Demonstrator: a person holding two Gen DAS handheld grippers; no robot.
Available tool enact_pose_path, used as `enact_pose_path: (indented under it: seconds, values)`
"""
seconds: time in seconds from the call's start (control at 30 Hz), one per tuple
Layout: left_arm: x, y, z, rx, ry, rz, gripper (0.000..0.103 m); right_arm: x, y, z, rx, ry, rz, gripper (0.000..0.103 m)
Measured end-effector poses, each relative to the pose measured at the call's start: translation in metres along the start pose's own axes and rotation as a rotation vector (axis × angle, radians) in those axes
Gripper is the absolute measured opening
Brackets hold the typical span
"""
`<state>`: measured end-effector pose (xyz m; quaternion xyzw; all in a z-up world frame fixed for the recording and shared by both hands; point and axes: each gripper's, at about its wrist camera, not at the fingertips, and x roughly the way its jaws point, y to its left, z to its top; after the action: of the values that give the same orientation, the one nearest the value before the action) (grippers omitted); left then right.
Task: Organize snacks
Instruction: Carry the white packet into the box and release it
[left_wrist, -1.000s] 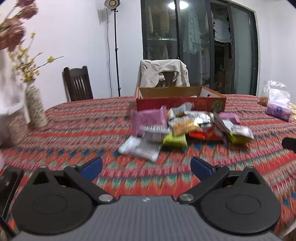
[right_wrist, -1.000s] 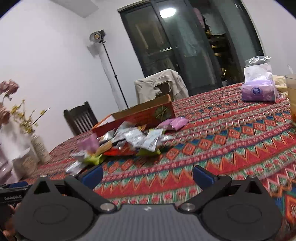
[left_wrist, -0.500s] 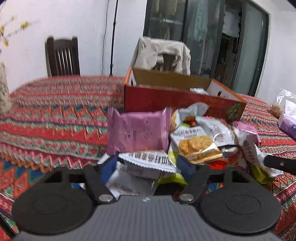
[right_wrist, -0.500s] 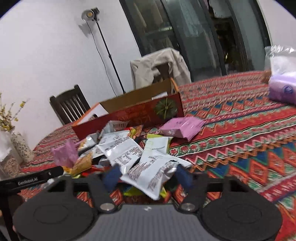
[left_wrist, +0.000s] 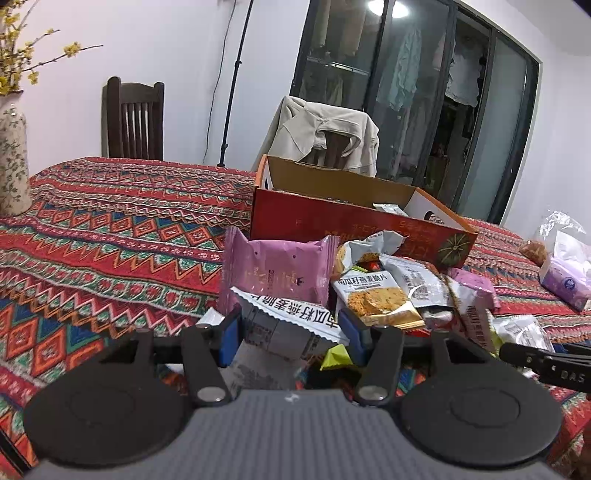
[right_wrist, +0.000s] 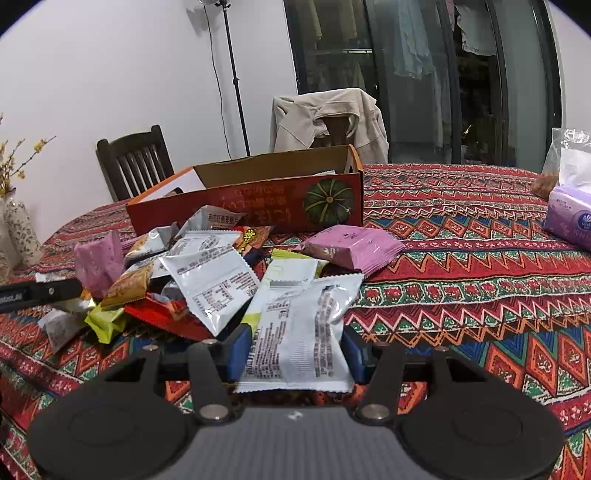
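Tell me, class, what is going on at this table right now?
A person is sorting a heap of snack packets with a handheld gripper in each hand. The left gripper is clamped on a white packet with printed characters at the near edge of the heap. The right gripper has its jaws closing on a silver-white packet that lies between them. The red cardboard box behind the heap stands open, with at least one packet inside, and most snacks lie loose on the patterned tablecloth.

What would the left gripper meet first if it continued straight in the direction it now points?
The left gripper already has a white crinkle-edged foil snack packet between its blue pads. Straight beyond that, it would probably meet the upright pink plastic snack packet, then the red cardboard box; depth is uncertain.
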<state>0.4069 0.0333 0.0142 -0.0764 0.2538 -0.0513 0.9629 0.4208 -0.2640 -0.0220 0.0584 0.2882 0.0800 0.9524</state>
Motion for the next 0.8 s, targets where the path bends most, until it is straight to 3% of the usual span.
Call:
enact_pose_path:
  seconds: [0.23,0.57,0.8]
  values:
    - [-0.057,-0.009,-0.008,0.025,-0.061,-0.009,0.056,-0.033,0.006,0.003,-0.044,-0.053,0.020,0.046]
    - [-0.107,-0.027,-0.009,0.058,-0.124,-0.010,0.056,-0.086,0.011,-0.011,-0.038,-0.097,0.083,0.046]
    - [-0.106,-0.036,0.029,0.049,-0.162,-0.091,0.056,-0.112,0.004,0.005,-0.049,-0.147,0.131,0.046]
